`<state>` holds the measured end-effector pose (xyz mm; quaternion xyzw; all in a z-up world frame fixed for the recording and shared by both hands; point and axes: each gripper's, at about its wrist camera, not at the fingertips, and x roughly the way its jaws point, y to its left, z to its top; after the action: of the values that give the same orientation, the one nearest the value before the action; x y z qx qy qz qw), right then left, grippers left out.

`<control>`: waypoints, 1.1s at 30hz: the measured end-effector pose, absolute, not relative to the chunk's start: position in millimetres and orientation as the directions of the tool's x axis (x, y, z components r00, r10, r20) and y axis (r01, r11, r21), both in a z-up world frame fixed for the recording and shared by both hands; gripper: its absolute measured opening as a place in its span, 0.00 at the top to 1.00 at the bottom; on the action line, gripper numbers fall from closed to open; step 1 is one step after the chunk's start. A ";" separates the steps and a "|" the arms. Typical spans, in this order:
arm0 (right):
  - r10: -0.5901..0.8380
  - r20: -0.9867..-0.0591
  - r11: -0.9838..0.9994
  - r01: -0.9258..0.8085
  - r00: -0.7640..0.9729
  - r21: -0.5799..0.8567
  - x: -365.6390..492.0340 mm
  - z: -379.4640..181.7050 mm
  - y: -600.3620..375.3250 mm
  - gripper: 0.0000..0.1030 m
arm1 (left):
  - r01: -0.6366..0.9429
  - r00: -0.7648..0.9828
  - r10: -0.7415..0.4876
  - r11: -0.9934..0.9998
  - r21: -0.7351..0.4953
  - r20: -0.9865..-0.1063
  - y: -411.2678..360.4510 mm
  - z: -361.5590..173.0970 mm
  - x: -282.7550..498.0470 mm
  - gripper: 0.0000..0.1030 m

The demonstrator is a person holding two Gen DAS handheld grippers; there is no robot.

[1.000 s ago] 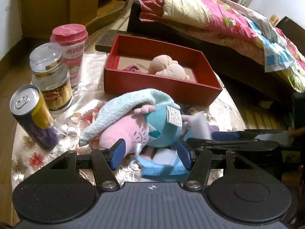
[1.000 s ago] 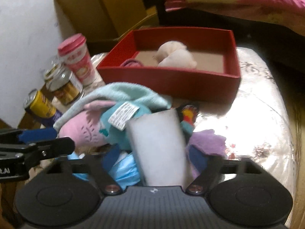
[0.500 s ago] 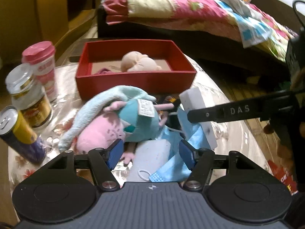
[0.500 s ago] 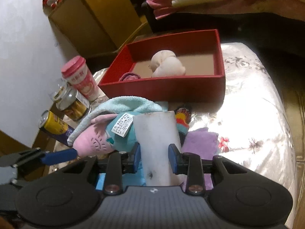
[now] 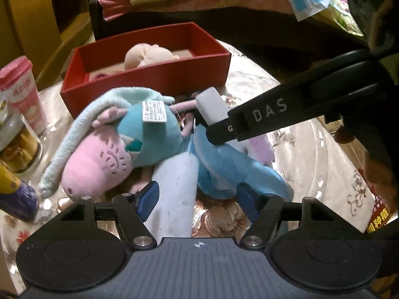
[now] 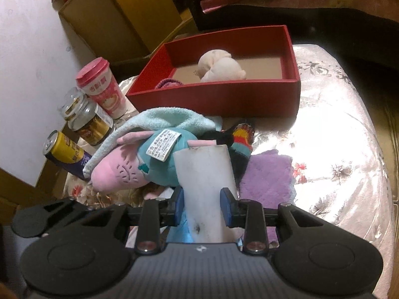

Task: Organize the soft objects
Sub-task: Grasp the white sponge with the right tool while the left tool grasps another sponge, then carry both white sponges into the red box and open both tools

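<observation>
Bedroom counter [image 6: 349,149], soft pile mid-counter before red box [image 6: 224,99]. Right tongs [image 6: 202,208] clamp white sponge [image 6: 204,172], probably box-bound. Left tongs [image 5: 197,199] wide, just opening, straddling blue mask [image 5: 224,169], nothing gripped.

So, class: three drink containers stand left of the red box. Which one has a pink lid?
The tall paper cup, the one nearest the red box. The glass jar beside it has a clear lid, and the yellow can has a bare metal top.
</observation>
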<state>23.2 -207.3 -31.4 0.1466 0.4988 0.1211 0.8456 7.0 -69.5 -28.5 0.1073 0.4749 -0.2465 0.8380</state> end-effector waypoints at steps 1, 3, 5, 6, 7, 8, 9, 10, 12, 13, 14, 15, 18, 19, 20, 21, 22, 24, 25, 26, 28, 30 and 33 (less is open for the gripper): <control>0.346 -0.809 0.930 -0.058 0.475 0.363 23.1 -31.2 -206.3 0.92 | 0.508 0.430 -0.303 0.860 -0.050 -0.850 -70.5 -30.2 7.4 0.34; 0.343 -0.810 0.931 -0.056 0.477 0.361 22.9 -31.3 -205.6 0.92 | 0.479 0.443 -0.267 0.877 -0.026 -0.856 -72.8 -35.0 8.6 0.49; 0.343 -0.815 0.930 -0.048 0.467 0.364 23.4 -32.7 -205.5 0.91 | 0.442 0.426 -0.205 0.897 0.005 -0.881 -74.5 -44.7 12.8 0.80; 0.338 -0.819 0.931 -0.038 0.464 0.363 23.5 -34.3 -205.8 0.91 | 0.432 0.413 -0.200 0.902 -0.002 -0.889 -73.4 -48.5 14.1 0.80; 0.328 -0.822 0.934 -0.027 0.466 0.357 23.4 -35.7 -206.4 0.90 | 0.434 0.413 -0.207 0.901 -0.009 -0.887 -72.8 -49.3 13.3 0.82; 0.310 -0.826 0.940 -0.022 0.470 0.340 23.5 -36.7 -206.6 0.90 | 0.443 0.423 -0.204 0.896 0.005 -0.883 -73.7 -47.5 10.9 0.82; 0.296 -0.831 0.946 -0.026 0.471 0.322 24.0 -37.1 -207.0 0.84 | 0.450 0.436 -0.201 0.893 0.019 -0.877 -74.1 -44.5 8.7 0.83; 0.285 -0.835 0.950 -0.025 0.471 0.310 24.6 -37.0 -208.4 0.79 | 0.451 0.442 -0.206 0.892 0.018 -0.873 -73.2 -41.1 7.3 0.84; 0.260 -0.843 0.956 -0.005 0.471 0.293 25.7 -36.3 -212.6 0.51 | 0.441 0.430 -0.226 0.897 -0.015 -0.874 -68.2 -37.6 8.1 0.85; 0.252 -0.844 0.958 -0.002 0.473 0.285 25.9 -36.0 -214.3 0.49 | 0.436 0.421 -0.233 0.899 -0.029 -0.877 -65.3 -36.9 9.2 0.86; 0.242 -0.840 0.960 0.006 0.486 0.280 25.3 -35.2 -216.5 0.49 | 0.432 0.415 -0.235 0.901 -0.037 -0.879 -62.5 -36.2 9.7 0.86; 0.234 -0.839 0.961 0.012 0.492 0.275 25.1 -34.7 -218.6 0.49 | 0.427 0.416 -0.232 0.903 -0.036 -0.879 -60.5 -35.2 9.7 0.87; 0.236 -0.840 0.957 0.032 0.488 0.287 27.6 -36.9 -224.0 0.49 | 0.417 0.406 -0.261 0.906 -0.076 -0.876 -53.6 -25.5 8.5 0.88; 0.240 -0.841 0.956 0.032 0.486 0.291 28.3 -37.2 -224.2 0.49 | 0.413 0.414 -0.267 0.907 -0.081 -0.870 -50.8 -20.9 7.5 0.88; 0.245 -0.840 0.956 0.024 0.483 0.293 28.7 -37.5 -223.6 0.49 | 0.414 0.417 -0.271 0.906 -0.084 -0.868 -50.7 -17.8 7.1 0.87; 0.244 -0.844 0.958 0.015 0.477 0.285 29.2 -38.2 -222.2 0.49 | 0.434 0.392 -0.304 0.893 -0.117 -0.868 -50.1 -14.8 7.0 0.85; 0.238 -0.849 0.961 0.013 0.471 0.276 29.3 -39.2 -220.0 0.49 | 0.445 0.368 -0.345 0.881 -0.162 -0.864 -49.9 -13.3 9.3 0.78; 0.237 -0.851 0.962 0.006 0.469 0.271 28.8 -42.0 -216.4 0.50 | 0.435 0.370 -0.397 0.873 -0.221 -0.840 -51.2 -7.1 5.6 0.69; 0.233 -0.853 0.964 0.005 0.468 0.266 29.3 -42.9 -214.8 0.50 | 0.451 0.372 -0.406 0.865 -0.219 -0.835 -55.2 -5.5 3.4 0.57; 0.231 -0.855 0.965 0.003 0.465 0.262 29.9 -43.8 -213.8 0.50 | 0.478 0.383 -0.399 0.857 -0.191 -0.833 -61.9 -4.6 0.6 0.50; 0.240 -0.857 0.962 0.008 0.457 0.273 30.7 -45.6 -214.3 0.50 | 0.499 0.420 -0.370 0.857 -0.130 -0.829 -72.3 -7.3 -4.4 0.42; 0.250 -0.861 0.958 0.012 0.443 0.285 31.9 -47.0 -215.7 0.50 | 0.523 0.410 -0.399 0.840 -0.147 -0.820 -75.3 -5.1 -5.9 0.42; 0.251 -0.854 0.958 0.011 0.455 0.288 30.7 -44.7 -219.9 0.52 | 0.493 0.431 -0.395 0.856 -0.155 -0.811 -68.4 -0.3 -2.5 0.37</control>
<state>30.7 -219.9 -44.7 0.1269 0.5173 0.0711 0.8434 -2.5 -68.4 -0.3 0.0527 0.4638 -0.2630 0.8444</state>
